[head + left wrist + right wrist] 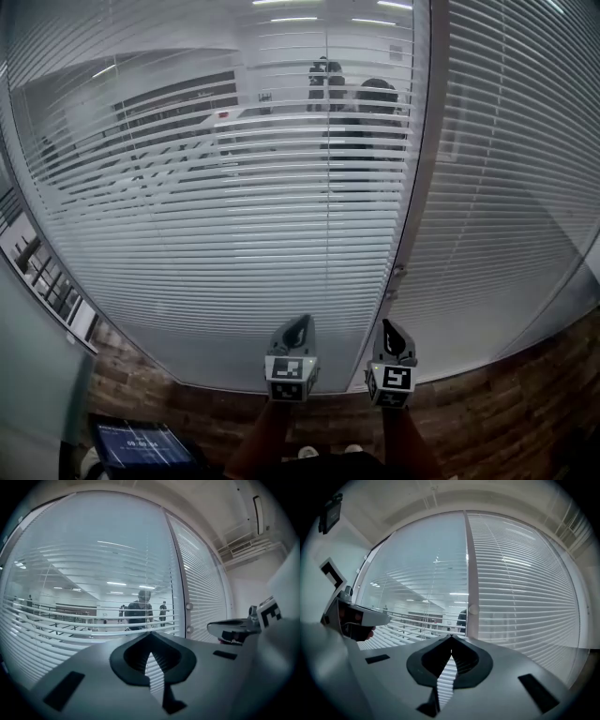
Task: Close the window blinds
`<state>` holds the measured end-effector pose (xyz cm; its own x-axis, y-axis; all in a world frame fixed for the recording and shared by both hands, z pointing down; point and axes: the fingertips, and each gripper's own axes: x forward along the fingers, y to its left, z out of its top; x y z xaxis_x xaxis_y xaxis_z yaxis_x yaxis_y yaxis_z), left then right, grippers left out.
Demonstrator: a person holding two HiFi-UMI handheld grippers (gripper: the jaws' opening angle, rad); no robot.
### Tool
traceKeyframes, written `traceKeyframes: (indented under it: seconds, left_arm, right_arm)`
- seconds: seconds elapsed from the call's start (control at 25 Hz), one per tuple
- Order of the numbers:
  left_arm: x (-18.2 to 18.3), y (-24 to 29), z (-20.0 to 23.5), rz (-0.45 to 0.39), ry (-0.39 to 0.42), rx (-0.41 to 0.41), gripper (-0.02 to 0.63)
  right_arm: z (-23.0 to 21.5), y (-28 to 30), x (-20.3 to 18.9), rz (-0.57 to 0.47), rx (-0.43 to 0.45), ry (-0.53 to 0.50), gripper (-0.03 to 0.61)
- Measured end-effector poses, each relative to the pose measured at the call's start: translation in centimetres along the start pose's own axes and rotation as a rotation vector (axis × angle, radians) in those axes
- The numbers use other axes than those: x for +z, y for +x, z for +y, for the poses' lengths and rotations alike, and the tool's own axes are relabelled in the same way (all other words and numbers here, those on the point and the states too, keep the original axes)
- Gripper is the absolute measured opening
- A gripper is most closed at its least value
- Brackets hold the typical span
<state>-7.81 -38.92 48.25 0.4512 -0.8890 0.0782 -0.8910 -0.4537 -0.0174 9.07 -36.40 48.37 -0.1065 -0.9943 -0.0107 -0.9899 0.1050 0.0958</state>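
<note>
The window blinds (206,234) hung in front of the person and covered a big glass wall. A grey post (419,187) split the wall in two. On the left of the post the slats lay flat with gaps between them, so you could see through to a room behind. People (361,112) stood in that room. On the right of the post the right-hand blind (525,187) had its slats turned more shut, and you could hardly see through it.

The left gripper (298,325) and the right gripper (389,330) were held up side by side. They were low down, near the bottom of the blinds and close to the post. Both pointed at the blinds and stood apart from them. The left gripper's fingers (133,657) were together at the tips, with nothing between them. The right gripper's fingers (468,660) were together too and held nothing.

Under the blinds was a brown wooden floor (506,412). A small lit screen (141,442) sat down in the bottom left corner, well apart from both grippers.
</note>
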Motion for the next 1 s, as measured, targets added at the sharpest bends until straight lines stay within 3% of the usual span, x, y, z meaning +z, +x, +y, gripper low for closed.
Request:
traceKeyframes:
  seconds: [0.4, 0.68, 1.0]
  left_arm:
    - [1.5, 2.5, -0.9, 0.009, 0.006, 0.011, -0.007]
    - [2.0, 4.2, -0.9, 0.019, 0.008, 0.037, -0.008]
    - [2.1, 5.1, -0.8, 0.017, 0.021, 0.053, -0.006]
  right_arm:
    - [-4.4, 2.2, 2.2, -0.025, -0.057, 0.007, 0.008]
    - [-5.8, 5.1, 5.4, -0.061, -0.019, 0.012, 0.098]
    - [-6.6, 7.6, 6.0, -0.095, -0.012, 0.04, 0.149]
